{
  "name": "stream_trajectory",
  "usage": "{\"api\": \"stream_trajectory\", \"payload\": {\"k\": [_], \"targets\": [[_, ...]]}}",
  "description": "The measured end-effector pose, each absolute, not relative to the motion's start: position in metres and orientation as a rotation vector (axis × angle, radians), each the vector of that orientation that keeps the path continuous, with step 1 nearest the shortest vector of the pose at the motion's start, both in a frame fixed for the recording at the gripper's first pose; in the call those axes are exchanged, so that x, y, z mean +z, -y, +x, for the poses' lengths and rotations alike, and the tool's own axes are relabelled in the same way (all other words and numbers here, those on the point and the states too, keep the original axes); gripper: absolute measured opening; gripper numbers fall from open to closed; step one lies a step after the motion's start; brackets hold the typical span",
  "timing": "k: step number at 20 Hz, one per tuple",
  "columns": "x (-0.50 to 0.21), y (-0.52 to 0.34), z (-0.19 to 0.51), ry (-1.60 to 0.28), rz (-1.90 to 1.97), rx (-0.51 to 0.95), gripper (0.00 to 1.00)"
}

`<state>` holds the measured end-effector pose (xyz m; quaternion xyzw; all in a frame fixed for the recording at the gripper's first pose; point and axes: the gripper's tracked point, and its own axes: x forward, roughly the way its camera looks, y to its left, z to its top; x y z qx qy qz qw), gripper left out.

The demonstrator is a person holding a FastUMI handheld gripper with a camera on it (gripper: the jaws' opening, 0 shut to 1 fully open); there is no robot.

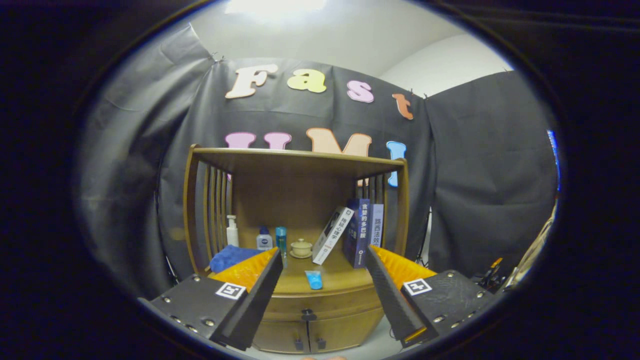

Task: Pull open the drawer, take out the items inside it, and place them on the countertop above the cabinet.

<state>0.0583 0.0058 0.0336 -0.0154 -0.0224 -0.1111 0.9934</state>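
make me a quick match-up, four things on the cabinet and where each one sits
Things:
1 blue tube
2 blue cloth
3 lidded cup
4 drawer knob

Places:
a) below the countertop edge, drawer shut
b) behind the left finger's tip
c) on the countertop front, between the open fingers
d) on a saucer, left of the leaning book

Pairs: 1-c, 2-b, 3-d, 4-a

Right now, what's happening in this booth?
The hand-held gripper hangs open in front of a wooden cabinet, its fingers apart and holding nothing. The drawer with the dark knob looks closed, just beyond the fingers. On the countertop a small light-blue tube lies flat, with bottles, a blue folded cloth, a lidded ceramic cup and books behind.
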Motion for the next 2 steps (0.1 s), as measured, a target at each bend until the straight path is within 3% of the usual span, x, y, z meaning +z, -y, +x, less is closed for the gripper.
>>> {"api": "stream_trajectory", "payload": {"k": [2], "targets": [[0.0276,0.0076,0.0499,0.026,-0.053,-0.258,0.99]]}}
